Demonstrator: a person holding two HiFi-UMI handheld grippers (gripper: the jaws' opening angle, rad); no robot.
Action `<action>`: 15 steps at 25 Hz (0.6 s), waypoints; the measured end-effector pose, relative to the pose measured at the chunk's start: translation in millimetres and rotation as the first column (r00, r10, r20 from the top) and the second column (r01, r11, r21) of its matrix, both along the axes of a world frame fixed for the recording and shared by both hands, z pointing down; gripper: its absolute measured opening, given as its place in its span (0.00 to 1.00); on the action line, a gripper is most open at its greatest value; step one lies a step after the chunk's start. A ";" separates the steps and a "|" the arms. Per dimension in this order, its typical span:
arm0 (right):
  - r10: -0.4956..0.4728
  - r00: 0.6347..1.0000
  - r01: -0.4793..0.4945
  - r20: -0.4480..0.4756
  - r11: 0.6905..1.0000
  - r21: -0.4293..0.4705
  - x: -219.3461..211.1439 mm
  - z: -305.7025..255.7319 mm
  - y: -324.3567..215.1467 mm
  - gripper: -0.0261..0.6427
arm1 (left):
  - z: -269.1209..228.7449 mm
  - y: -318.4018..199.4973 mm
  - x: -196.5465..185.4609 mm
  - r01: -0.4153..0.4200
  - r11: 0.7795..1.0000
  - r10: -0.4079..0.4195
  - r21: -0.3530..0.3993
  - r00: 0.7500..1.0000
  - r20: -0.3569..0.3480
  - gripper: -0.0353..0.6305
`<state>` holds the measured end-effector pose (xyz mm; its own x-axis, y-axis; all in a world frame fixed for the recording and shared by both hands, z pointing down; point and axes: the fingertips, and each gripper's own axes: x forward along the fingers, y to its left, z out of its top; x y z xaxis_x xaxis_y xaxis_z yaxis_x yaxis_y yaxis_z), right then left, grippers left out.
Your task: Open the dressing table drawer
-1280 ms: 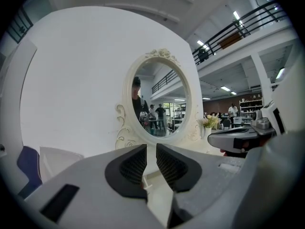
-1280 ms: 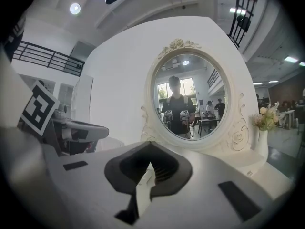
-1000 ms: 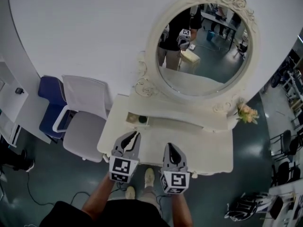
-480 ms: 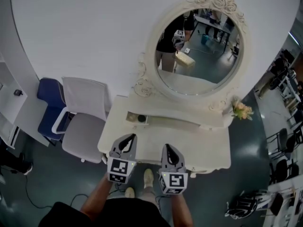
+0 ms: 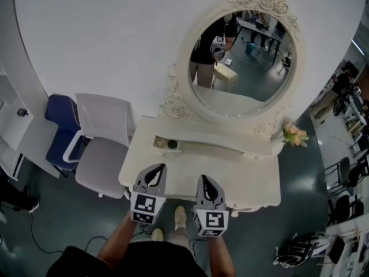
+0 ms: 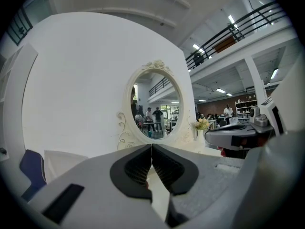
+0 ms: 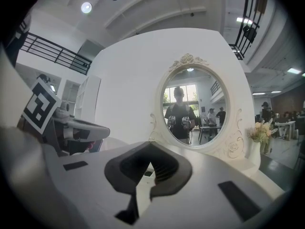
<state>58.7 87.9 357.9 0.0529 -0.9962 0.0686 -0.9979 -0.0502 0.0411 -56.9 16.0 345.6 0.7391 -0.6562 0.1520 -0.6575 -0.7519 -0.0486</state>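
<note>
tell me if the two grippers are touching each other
Apart: head view shows a clear strip of tabletop between the left gripper and right gripper.

I read the table (image 5: pixel 230 180) as smooth, cream-painted wood with a soft sheen. At its twelve o'clock, the mirror (image 5: pixel 242 62) is glossy glass in a carved, matt cream frame (image 5: pixel 176 105). The chair (image 5: pixel 101 160) at nine o'clock looks cloth-covered. The floor (image 5: pixel 300 183) is dark and glossy. My left hand-held gripper (image 6: pixel 151 147) is matt grey plastic with black ribbed pads (image 6: pixel 138 168).

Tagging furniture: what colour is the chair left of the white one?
Blue. The chair shows best in the head view.
</note>
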 end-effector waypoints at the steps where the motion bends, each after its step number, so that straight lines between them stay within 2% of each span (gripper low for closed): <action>1: 0.002 1.000 -0.002 0.001 1.000 0.000 1.0 0.6 -0.1 0.04 | 0.6 0.2 0.5 0.000 1.000 0.000 -0.001 1.000 0.000 0.06; 15: 0.005 1.000 -0.005 0.009 1.000 0.000 5.9 2.1 -0.7 0.04 | 2.1 3.5 4.1 -0.005 1.000 0.005 -0.002 1.000 0.005 0.06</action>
